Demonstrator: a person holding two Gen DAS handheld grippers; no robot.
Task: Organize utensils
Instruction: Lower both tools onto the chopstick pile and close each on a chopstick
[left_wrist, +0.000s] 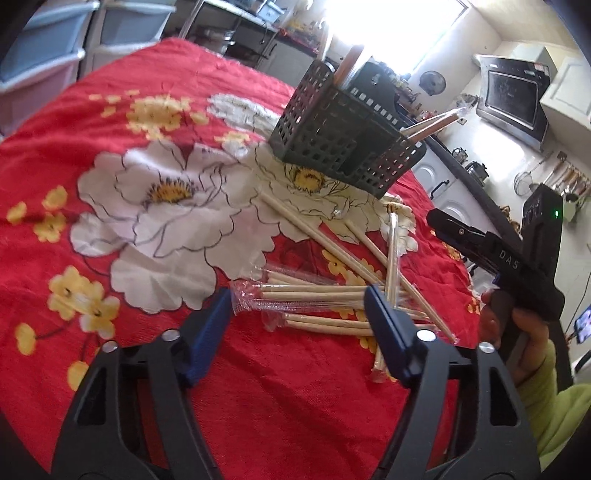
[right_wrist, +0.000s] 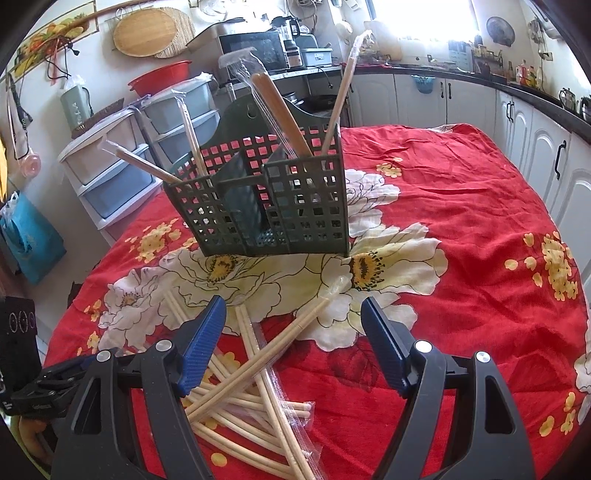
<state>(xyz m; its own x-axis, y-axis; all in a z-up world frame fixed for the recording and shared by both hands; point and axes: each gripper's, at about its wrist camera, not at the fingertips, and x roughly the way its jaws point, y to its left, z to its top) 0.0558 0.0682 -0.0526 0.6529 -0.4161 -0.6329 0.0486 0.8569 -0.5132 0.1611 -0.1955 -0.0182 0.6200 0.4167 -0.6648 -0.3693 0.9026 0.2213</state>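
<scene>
Loosely heaped on the red flowered tablecloth (left_wrist: 280, 398) lies the pile of chopsticks (left_wrist: 332, 295), pale wooden pairs, many sealed in clear plastic sleeves, crossing one another at odd angles. They look light and stiff, but round and thin, and the film is probably slippery, so a pair may roll or slide out of a shallow pinch. Taking one wrapped pair across its middle, where both sticks lie side by side, seems the safest hold; a grab at a tip would likely lever it askew.

At about twelve o'clock from the pile stands the dark slotted utensil caddy (right_wrist: 266, 199), upright, already holding several wrapped pairs that lean out of its compartments.

Left gripper (left_wrist: 295, 306) hangs just over the pile, jaws parted with wrapped pairs lying between them, the pads not yet pressing. Right gripper (right_wrist: 291, 332), at the heap's three o'clock, is likewise spread and holds nothing.
</scene>
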